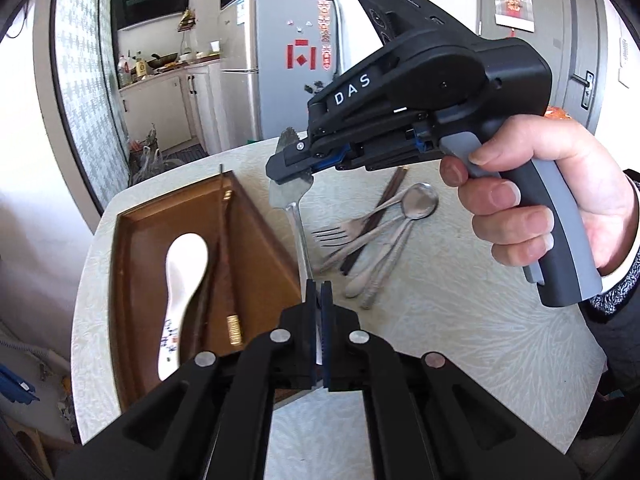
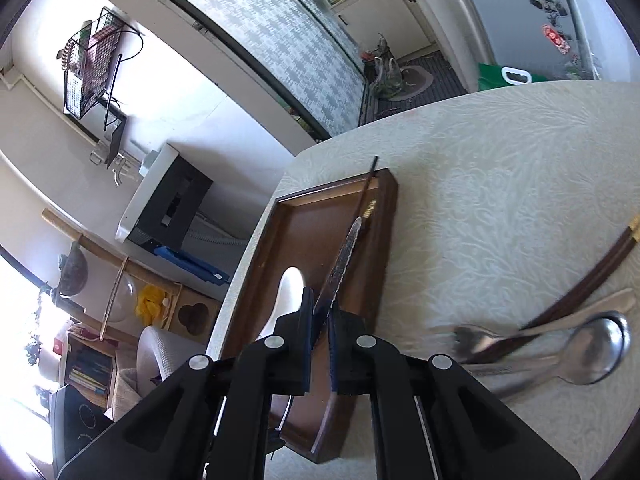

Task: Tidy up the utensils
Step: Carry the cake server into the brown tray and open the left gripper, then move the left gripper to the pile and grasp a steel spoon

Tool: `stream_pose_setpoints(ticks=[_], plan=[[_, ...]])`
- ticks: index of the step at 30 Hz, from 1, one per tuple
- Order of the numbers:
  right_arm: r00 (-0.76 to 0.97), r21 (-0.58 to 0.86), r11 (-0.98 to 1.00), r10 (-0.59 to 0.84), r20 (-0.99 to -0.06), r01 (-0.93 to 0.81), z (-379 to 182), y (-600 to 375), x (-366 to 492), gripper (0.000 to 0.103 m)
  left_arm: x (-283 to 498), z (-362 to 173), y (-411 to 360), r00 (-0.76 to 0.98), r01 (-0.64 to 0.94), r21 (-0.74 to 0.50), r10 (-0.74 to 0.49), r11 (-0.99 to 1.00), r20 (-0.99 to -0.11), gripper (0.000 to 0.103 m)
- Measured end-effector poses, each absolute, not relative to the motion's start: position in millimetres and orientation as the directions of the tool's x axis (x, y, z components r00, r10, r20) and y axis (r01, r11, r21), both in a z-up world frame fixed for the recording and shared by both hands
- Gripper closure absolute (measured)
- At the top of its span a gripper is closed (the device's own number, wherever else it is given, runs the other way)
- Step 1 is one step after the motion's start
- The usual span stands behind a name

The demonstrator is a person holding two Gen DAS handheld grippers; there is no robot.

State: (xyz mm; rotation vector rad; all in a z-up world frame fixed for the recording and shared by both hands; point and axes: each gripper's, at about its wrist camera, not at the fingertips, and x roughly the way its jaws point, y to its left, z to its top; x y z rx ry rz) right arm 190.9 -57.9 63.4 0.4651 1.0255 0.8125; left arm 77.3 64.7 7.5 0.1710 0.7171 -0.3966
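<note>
A metal pie server with a serrated blade hangs above the table between both grippers. My left gripper is shut on its thin handle. My right gripper, held by a hand, is shut on the blade. In the right wrist view the blade juts forward from the right gripper over the brown wooden tray. The tray holds a white ceramic spoon and dark chopsticks.
A loose pile lies on the pale patterned table right of the tray: a fork, metal spoons and brown chopsticks. The table's rounded edge runs close behind the tray. A fridge stands beyond.
</note>
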Motion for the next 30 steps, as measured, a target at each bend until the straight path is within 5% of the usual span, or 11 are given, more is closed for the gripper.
stream_pose_setpoints(ticks=[15,16,18,19,20,21,23,30], plan=[[0.203,0.638,0.668,0.735,-0.647,-0.384,26.7,10.4,220.8,0.094,103.2,-25.6,113.9,0.647,0.333,-0.016,-0.241,0.943,-0.723,0.103],[0.2,0.641,0.665,0.737,-0.645,-0.383,27.2,8.9,219.6,0.091,102.5,-27.4,112.1,0.643,0.339,-0.014,-0.242,0.941,-0.726,0.103],[0.194,0.647,0.654,0.746,-0.637,-0.392,31.1,5.3,216.5,0.048,100.6,-27.0,110.2,0.647,0.345,-0.008,-0.244,0.939,-0.722,0.102],[0.187,0.659,0.638,0.759,-0.623,-0.398,34.5,1.4,213.8,0.039,97.3,-24.1,109.3,0.653,0.354,-0.009,-0.254,0.935,-0.713,0.102],[0.174,0.667,0.62,0.773,-0.61,-0.414,38.5,-3.9,210.3,0.035,93.2,-21.0,107.8,0.659,0.368,-0.01,-0.269,0.93,-0.703,0.095],[0.17,0.659,0.618,0.772,-0.613,-0.43,42.6,-10.8,206.8,0.034,88.1,-17.1,105.7,0.664,0.386,-0.013,-0.287,0.922,-0.691,0.069],[0.183,0.648,0.621,0.769,-0.612,-0.442,51.5,-29.9,200.5,0.03,75.3,-9.7,98.5,0.669,0.432,-0.013,-0.33,0.902,-0.666,0.04],[0.32,0.628,0.643,0.764,-0.56,-0.438,81.3,-124.9,182.6,0.028,63.3,-1.8,53.4,0.64,0.535,0.018,-0.391,0.845,-0.661,0.031]])
